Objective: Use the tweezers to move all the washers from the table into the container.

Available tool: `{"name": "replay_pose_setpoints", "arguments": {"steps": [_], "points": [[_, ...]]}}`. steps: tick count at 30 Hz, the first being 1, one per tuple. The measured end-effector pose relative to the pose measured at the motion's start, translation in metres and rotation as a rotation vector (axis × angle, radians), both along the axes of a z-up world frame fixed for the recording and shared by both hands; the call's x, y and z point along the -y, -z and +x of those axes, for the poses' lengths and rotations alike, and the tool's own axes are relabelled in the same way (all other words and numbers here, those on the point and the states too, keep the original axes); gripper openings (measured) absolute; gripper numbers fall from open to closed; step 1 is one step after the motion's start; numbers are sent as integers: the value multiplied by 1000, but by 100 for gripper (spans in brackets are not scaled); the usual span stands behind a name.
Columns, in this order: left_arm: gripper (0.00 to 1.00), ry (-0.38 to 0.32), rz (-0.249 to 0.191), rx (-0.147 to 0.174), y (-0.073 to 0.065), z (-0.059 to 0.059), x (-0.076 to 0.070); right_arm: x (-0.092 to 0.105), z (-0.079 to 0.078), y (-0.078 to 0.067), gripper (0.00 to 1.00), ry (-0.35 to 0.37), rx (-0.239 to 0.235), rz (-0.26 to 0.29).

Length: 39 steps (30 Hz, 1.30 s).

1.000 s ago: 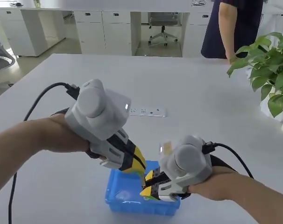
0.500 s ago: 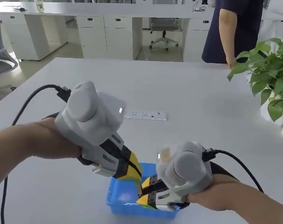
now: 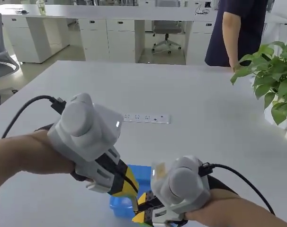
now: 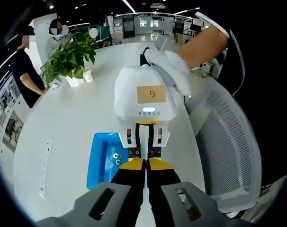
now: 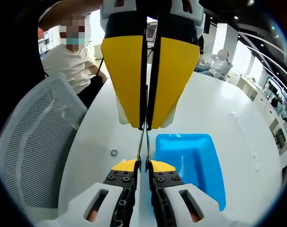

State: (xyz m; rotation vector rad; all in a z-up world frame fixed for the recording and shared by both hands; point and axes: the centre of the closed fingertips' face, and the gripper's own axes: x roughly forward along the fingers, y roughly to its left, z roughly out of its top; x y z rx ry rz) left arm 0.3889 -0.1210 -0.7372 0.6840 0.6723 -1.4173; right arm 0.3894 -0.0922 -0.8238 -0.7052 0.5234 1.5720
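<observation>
Blue container sat on the white table with several washers inside. 1 loose washer lay on the table beside it. My right gripper was clamped on the tweezers. My left gripper had its jaws pressed together at the tweezers' far end; I could not tell whether they gripped it.

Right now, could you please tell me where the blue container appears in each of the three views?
Head view: blue container at bottom centre, partly covered.
Left gripper view: container lower left of centre, washers inside.
Right gripper view: container lower right, beside the jaws.
Shared landmark: the white power strip lying beyond it.
</observation>
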Motion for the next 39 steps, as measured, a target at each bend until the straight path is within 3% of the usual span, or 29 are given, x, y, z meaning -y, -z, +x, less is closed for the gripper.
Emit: {"name": "replay_pose_setpoints", "arguments": {"steps": [15,39], "points": [[4,-23,5,-21,13,-22,-11,-12,-24,14,11,-24,-38,11],[4,-64,23,-31,25,-41,-32,-31,-43,25,12,-60,-51,35]]}}
